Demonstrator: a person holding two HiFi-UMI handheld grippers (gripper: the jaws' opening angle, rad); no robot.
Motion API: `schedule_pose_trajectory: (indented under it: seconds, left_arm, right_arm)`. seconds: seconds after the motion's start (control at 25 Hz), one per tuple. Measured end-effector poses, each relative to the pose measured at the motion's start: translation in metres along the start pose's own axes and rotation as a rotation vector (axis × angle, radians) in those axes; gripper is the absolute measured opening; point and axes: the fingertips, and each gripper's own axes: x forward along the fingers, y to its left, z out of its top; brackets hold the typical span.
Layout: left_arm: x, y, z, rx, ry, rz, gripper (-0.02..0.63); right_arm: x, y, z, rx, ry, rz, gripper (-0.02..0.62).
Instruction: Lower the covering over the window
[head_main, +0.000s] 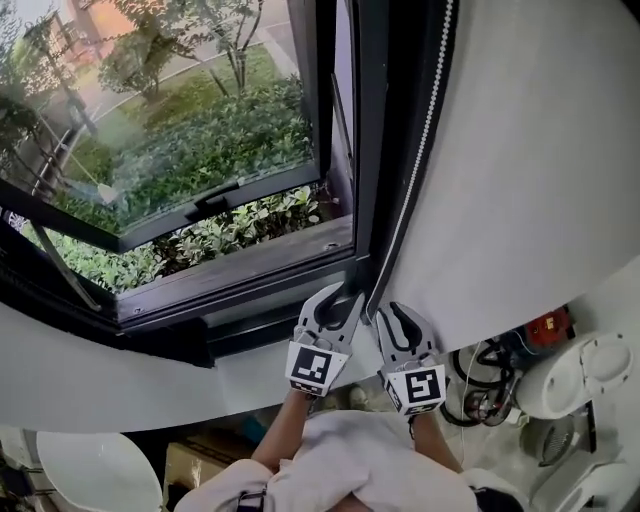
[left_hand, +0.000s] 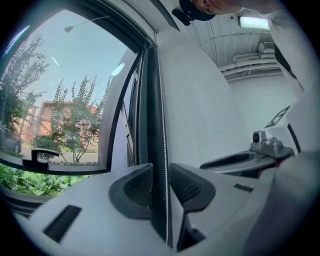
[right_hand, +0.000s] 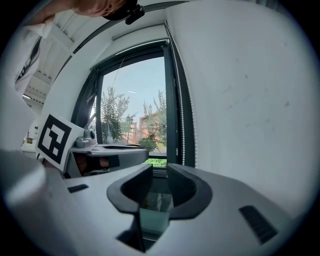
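Beyond the dark metal-framed window (head_main: 368, 150) lie green shrubs and trees, and a plain white wall (head_main: 540, 150) runs along its right-hand side. A thin white beaded pull chain (head_main: 425, 130) hangs down the frame where it meets the wall. The glass is bare from top to bottom in the right gripper view, so I judge the covering to be fully raised. The covering itself cannot be made out in any view.

The left gripper (head_main: 345, 295) points level at the frame's lower corner. In its own view the chain (left_hand: 162, 125) runs straight down through the narrow gap between its jaws. The jaws stand slightly apart with dark frame showing on either side of the beads, so the pads are around the chain but not pinching it.

The right gripper (head_main: 393, 312) sits just beside the left one, on the wall side. Its jaws are spread with nothing between them. The chain (right_hand: 182, 115) hangs ahead of it and slightly to the right.

The step in hand appears to be taking hold of the chain, and no lowering has begun. The next move calls for closing the left jaws firmly on the beads. After that comes a pull along the chain's line, on whichever strand lets the covering down. The right gripper is ready to take the next hold.
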Motion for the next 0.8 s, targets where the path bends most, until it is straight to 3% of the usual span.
schedule_pose_trajectory:
  seconds: [0.36,0.8]
  left_arm:
    - [0.040,-0.012,-0.001,0.013,0.004,-0.095,0.112]
    - [0.079,-0.014,-0.007,0.019,0.026,-0.127,0.126]
  right_arm:
    - [-0.003,-0.014,-0.003,-0.006,0.018,-0.076,0.086]
    - [-0.003,-0.018,-0.004,-0.011,0.035,-0.105,0.086]
